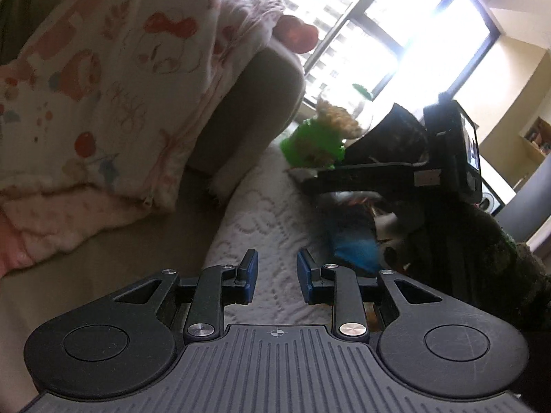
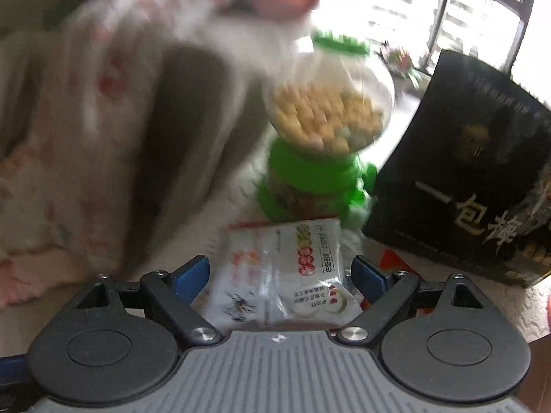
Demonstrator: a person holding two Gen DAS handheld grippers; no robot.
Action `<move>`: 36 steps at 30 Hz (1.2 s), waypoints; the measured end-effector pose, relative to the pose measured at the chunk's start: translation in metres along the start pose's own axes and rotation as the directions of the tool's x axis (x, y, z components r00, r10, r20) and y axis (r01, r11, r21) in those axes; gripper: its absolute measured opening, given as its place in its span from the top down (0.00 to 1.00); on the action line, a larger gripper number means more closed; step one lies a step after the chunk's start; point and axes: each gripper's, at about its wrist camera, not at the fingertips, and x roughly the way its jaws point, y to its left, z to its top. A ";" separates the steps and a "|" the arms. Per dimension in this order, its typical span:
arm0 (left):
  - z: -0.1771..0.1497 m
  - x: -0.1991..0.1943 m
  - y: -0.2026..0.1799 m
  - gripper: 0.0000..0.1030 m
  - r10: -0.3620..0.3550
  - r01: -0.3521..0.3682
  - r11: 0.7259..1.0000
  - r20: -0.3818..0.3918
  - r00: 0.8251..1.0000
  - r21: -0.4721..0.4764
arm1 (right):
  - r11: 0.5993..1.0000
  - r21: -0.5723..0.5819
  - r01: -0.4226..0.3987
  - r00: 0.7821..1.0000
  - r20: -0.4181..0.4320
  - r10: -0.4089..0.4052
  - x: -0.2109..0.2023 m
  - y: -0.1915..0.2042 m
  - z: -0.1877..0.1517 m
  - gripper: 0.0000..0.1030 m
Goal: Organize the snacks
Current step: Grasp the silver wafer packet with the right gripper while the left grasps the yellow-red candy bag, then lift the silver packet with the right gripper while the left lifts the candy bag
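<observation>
In the right wrist view my right gripper [image 2: 280, 268] stands wide, and a white snack packet [image 2: 292, 261] with red and green print fills the gap. Both blue pads meet its side edges, and it stays sharp while the background blurs. Behind it stands a clear jar [image 2: 327, 113] with a green lid and base, full of yellow snacks. A black snack bag [image 2: 465, 172] with white characters stands to the right. My left gripper [image 1: 277, 272] hovers over a white quilted cloth [image 1: 268, 213], its pads a small gap apart with nothing between them. A blue packet [image 1: 354, 244] lies ahead of it to the right.
A pink-patterned blanket [image 1: 103, 103] lies bunched over a beige cushion [image 1: 248, 110] on the left. The right hand's tool body [image 1: 451, 148] and a dark sleeve [image 1: 482, 258] fill the right of the left wrist view. A bright window [image 1: 396, 34] is behind.
</observation>
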 end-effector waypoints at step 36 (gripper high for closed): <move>-0.076 0.017 -0.109 0.72 -0.091 0.174 0.939 -0.272 0.958 0.298 | 0.967 0.217 0.132 0.971 0.167 -0.170 -0.196 -0.071 -0.308 0.26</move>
